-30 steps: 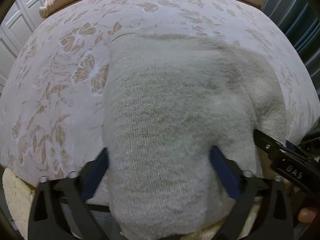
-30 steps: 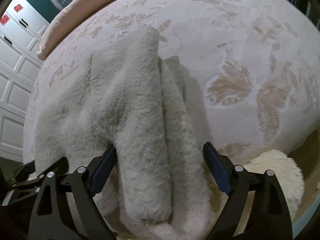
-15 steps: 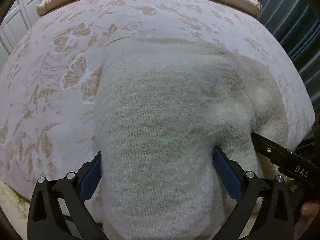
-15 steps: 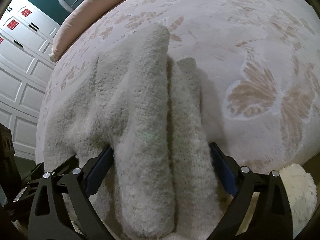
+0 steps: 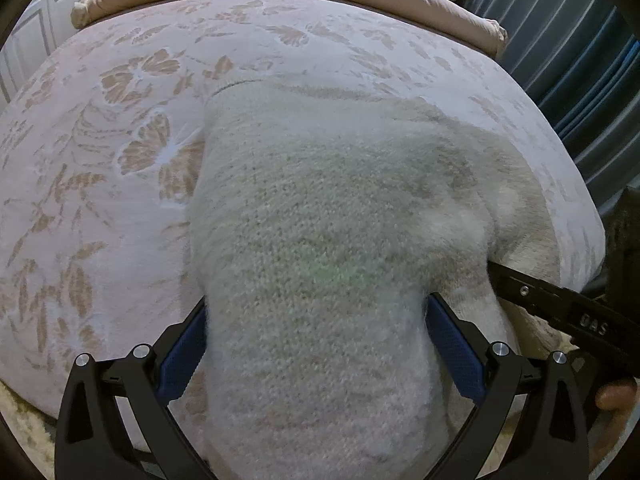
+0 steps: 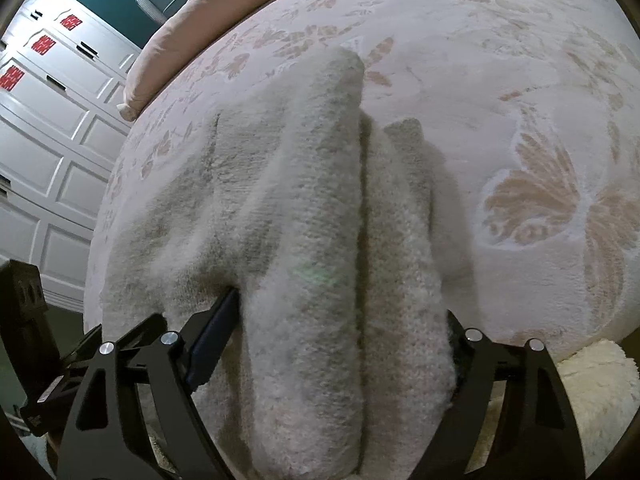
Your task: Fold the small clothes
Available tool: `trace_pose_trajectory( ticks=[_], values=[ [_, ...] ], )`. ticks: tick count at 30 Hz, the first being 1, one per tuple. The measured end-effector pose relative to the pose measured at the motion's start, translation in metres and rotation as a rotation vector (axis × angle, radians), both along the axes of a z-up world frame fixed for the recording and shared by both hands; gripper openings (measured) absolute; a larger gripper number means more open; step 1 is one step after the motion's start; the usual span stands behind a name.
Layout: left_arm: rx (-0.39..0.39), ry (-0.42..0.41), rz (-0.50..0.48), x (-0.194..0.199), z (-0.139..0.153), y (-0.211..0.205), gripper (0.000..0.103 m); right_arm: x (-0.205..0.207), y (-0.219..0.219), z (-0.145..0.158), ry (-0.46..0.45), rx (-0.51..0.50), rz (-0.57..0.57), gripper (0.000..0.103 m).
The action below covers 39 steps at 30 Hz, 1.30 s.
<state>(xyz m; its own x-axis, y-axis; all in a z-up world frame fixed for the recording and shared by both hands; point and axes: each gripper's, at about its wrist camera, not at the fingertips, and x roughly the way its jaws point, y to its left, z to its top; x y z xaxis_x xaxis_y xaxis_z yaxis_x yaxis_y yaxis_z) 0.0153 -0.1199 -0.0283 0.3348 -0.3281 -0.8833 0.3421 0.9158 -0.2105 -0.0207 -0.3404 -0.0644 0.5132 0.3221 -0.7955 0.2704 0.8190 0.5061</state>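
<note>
- Our fuzzy cream knit garment (image 5: 320, 220) lies on the bed's floral bedspread (image 5: 100, 152), its near end drooping over the bed edge toward us; a long fold or sleeve (image 6: 320, 200) runs lengthwise along its right side.
- We judge the knit soft, light and limp, bulky where doubled, so it will sag rather than hold a crease; the thick near edge looks the surest place to take hold.
- Our left gripper (image 5: 316, 340) straddles the near end, its blue fingers (image 5: 182, 350) at the fabric's sides; we cannot tell whether they are pressing.
- Our right gripper (image 6: 340, 344) straddles the doubled roll; its fingers have just been closing, and they now pinch the knit between them.
- Against the earlier frames, both views tilt slightly, while the garment lies much as it did.
</note>
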Motion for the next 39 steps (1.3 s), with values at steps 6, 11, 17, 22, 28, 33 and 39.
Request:
trace_pose_trajectory(
  ticks=[6,11,17,22,28,33,39],
  values=[
    [-0.093,0.125,0.02,0.004,-0.013,0.017,0.098,0.008,-0.001,-0.002,0.005,0.021,0.006,0.087],
    [-0.166,0.23,0.055,0.011,-0.025,0.025,0.098,0.012,0.001,-0.005,0.002,0.016,0.011,0.094],
    [-0.137,0.22,0.046,0.011,-0.022,0.018,0.098,0.013,-0.001,-0.005,-0.003,0.019,0.017,0.085],
    [-0.081,0.229,0.035,0.017,-0.007,0.006,0.098,0.006,-0.006,0.004,-0.021,0.111,-0.017,0.036],
    [-0.056,0.133,-0.086,0.003,0.033,-0.02,0.084,-0.02,-0.006,0.056,-0.148,0.148,-0.02,0.032],
    [-0.222,0.085,-0.138,0.002,0.076,-0.024,0.072,-0.045,-0.011,0.117,-0.276,0.101,-0.038,0.032],
    [-0.298,-0.024,-0.186,0.008,0.129,-0.022,0.072,-0.062,-0.009,0.191,-0.482,0.104,-0.059,0.031]
  ],
)
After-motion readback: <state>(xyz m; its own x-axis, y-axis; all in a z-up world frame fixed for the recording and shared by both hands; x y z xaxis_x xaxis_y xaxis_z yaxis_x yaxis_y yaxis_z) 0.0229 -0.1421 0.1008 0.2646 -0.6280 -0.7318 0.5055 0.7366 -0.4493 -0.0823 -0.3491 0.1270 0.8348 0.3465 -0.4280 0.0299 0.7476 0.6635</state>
